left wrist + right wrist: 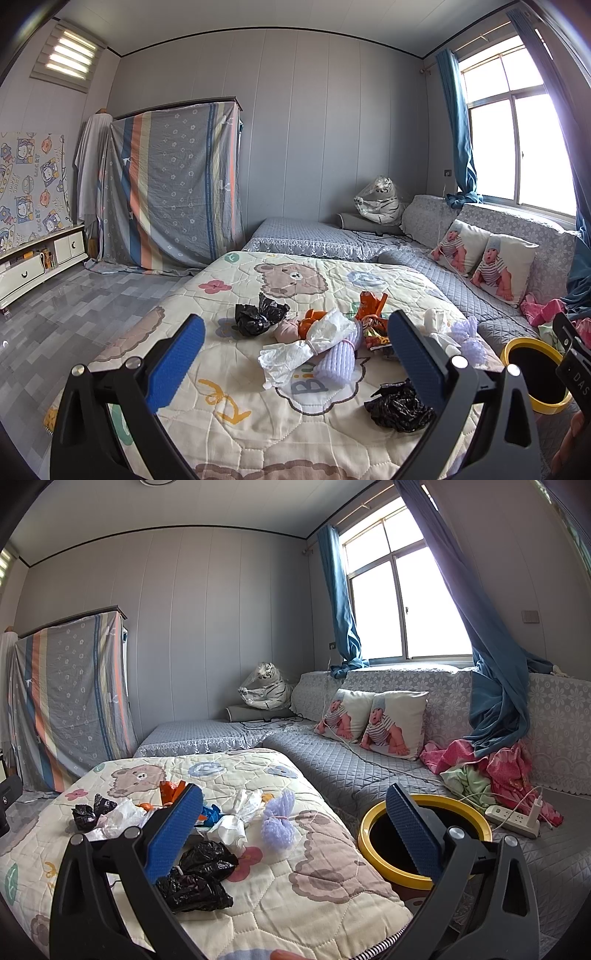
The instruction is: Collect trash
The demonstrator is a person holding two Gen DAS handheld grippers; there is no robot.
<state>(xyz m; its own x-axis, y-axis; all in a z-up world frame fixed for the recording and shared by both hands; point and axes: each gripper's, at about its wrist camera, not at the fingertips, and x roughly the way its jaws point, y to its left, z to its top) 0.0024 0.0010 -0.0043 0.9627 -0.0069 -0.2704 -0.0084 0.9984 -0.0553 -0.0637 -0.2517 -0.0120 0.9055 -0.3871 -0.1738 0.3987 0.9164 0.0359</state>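
Note:
Trash lies scattered on the cartoon-print quilt (236,391): a black bag wad (260,314), white crumpled paper (306,345), a lilac foam roll (338,360), orange snack wrappers (371,308) and a second black bag (400,408). The yellow-rimmed bin (373,834) stands to the right of the quilt, also in the left wrist view (517,347). My left gripper (295,354) is open and empty above the pile. My right gripper (293,829) is open and empty, between a black bag (201,878) and the bin. A lilac foam ball (279,821) lies near it.
A grey quilted sofa (369,771) with two baby-print pillows (373,723) runs along the right. Pink clothes (506,771) and a white power strip (511,818) with cables lie behind the bin. A covered wardrobe (170,184) and a low white cabinet (33,266) stand at left.

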